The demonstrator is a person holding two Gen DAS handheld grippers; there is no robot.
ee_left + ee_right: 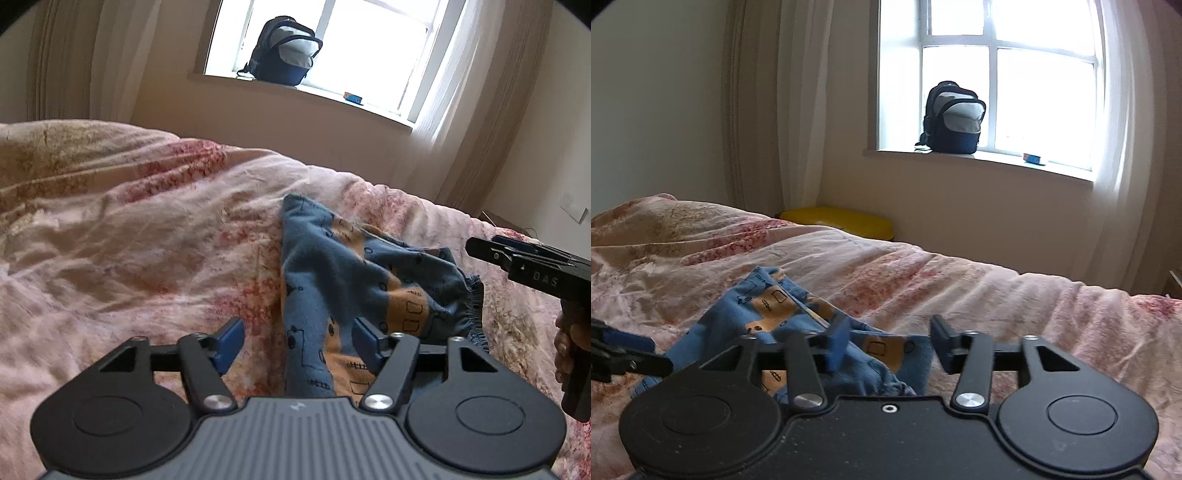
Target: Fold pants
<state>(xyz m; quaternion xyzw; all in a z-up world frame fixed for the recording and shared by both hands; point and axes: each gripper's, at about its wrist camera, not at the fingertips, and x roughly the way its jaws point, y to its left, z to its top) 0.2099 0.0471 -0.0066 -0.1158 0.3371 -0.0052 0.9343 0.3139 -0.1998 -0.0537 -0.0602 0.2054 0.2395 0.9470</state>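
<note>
Pants (354,273) bunched in a loose heap on the bed (140,236), blue with orange print, elastic waistband toward the right: no clean fold visible, so flattening and folding probably all left. Left hand-held gripper (299,345) spread wide, cloth lying between the pads (231,339) unpinched. Right hand-held gripper (890,341) likewise apart above the fabric's edge, gripping nothing. Backpack (955,118) and small box (1034,158) on the windowsill, yellow cushion (838,219) beyond the bed, well clear. Rumpled bedspread the only likely nuisance.

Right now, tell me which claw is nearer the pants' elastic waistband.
Right. The right claw is open just over the waistband; the left claw straddles the pants away from it.
</note>
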